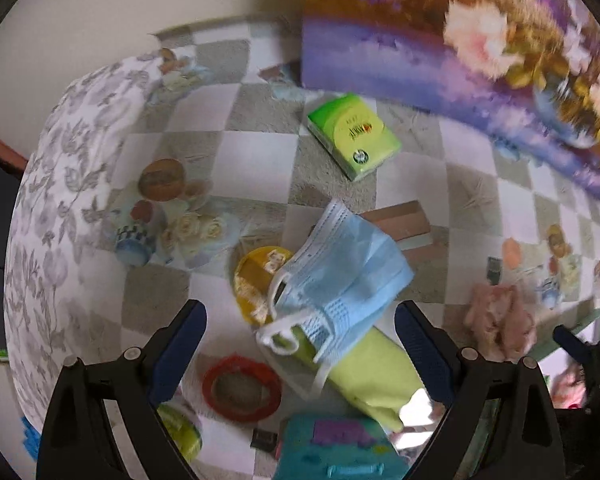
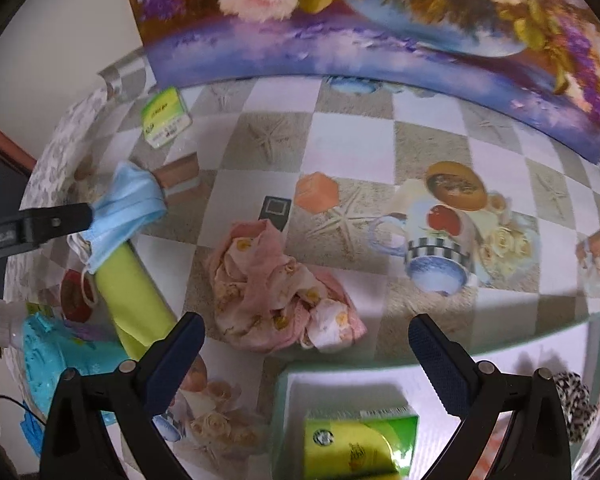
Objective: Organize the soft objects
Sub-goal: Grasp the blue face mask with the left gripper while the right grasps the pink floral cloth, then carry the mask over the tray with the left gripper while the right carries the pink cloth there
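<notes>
While the left gripper (image 1: 300,344) is hovering wide at the face mask (image 1: 340,276), a loop risks snagging; the right gripper (image 2: 306,354) is gaping over the pink cloth (image 2: 276,288) at twelve o'clock.

Left gripper (image 1: 300,336) has its jaws spread wide, fingers pointing toward 12 o'clock. Right gripper (image 2: 306,346) is likewise parted wide, nothing between its pads, its tips aimed at 12 o'clock

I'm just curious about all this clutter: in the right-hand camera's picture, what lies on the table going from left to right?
Red ring → blue face mask → pink cloth → green tissue pack → leopard-print scrunchie.
</notes>
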{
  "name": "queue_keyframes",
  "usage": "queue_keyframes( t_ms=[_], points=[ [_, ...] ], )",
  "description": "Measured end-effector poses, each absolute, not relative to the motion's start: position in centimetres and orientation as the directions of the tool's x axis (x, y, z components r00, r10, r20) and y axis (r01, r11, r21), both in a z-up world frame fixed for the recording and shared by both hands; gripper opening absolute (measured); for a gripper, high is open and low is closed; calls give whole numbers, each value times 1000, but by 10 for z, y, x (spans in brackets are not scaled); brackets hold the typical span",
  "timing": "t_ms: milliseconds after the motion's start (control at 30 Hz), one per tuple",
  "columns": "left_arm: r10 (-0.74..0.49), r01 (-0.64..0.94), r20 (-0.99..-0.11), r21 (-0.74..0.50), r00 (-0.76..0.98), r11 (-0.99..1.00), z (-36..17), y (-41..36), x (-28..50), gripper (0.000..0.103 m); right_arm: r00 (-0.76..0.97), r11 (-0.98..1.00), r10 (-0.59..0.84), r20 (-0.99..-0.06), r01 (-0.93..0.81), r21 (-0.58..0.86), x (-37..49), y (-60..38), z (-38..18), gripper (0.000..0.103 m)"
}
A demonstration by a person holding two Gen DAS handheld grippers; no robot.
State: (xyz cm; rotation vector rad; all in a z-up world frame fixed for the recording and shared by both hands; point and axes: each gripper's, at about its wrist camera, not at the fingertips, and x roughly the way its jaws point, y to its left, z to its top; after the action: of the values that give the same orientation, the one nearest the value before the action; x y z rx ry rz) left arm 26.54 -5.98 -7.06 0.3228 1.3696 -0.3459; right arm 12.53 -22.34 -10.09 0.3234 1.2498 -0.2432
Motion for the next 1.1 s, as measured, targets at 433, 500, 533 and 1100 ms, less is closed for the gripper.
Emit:
queue_keyframes(
  t_ms=[433, 500, 533, 1100],
  points=[
    [-32, 501, -982, 67, 187, 863, -90, -88, 264, 58, 308, 941, 15, -951, 318, 118, 141, -215, -116, 67],
    [-30, 513, -982, 72, 187, 855, -93, -90, 262, 49, 316, 941, 16, -949, 315, 121, 141, -214, -114, 58],
    [-30, 517, -981, 75, 191, 852, -93, -91, 260, 47, 320, 941, 21, -947, 314, 127, 141, -214, -113, 54],
    [-152, 501, -945, 15, 291, 865, -44, -89, 230, 17, 408, 925, -21, -913, 354, 137, 100, -224, -72, 31]
  ],
)
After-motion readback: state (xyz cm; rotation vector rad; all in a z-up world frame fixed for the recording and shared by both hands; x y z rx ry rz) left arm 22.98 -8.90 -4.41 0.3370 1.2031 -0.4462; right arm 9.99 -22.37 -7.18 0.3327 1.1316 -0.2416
